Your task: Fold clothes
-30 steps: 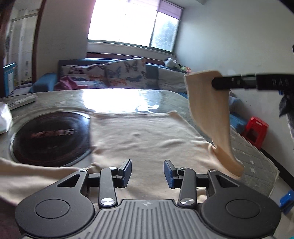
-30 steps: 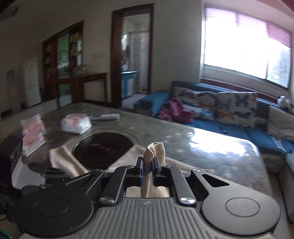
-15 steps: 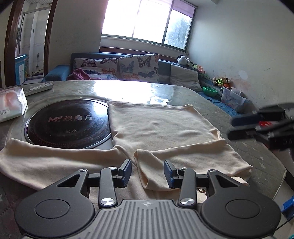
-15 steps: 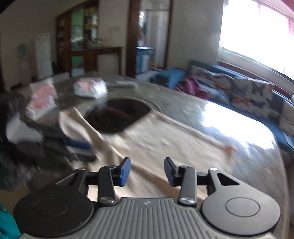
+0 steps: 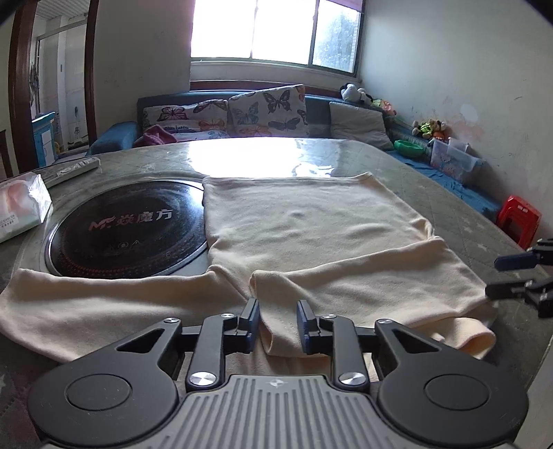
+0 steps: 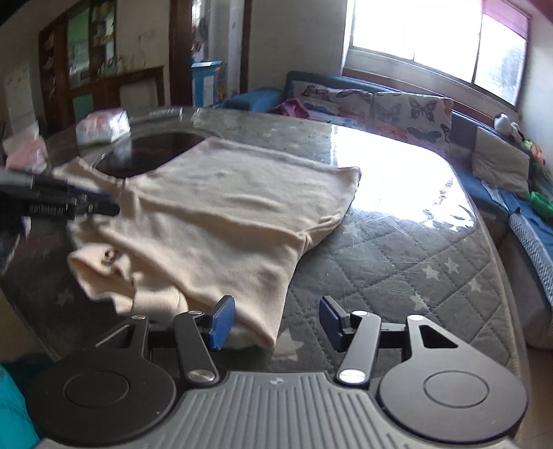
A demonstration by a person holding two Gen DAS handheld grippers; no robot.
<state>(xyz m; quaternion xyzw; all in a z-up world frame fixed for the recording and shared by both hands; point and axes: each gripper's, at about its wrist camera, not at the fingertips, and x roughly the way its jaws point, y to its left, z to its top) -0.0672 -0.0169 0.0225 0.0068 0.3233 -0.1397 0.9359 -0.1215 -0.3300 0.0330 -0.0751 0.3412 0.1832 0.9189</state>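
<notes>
Lying spread on the quilted, star-patterned tabletop (image 6: 397,262) is a cream long-sleeved top (image 5: 311,235), one sleeve folded across its body and its edge just beside a round black induction hob (image 5: 128,228) set into the surface. The left tongs (image 5: 278,324) are closing, narrow, around the folded sleeve's cuff, while the right tongs (image 6: 276,319) are opening, wide, over the garment's near corner without pinching it. Behind stand a butterfly-cushioned blue sofa (image 5: 242,110) and a bright window (image 5: 273,31).
</notes>
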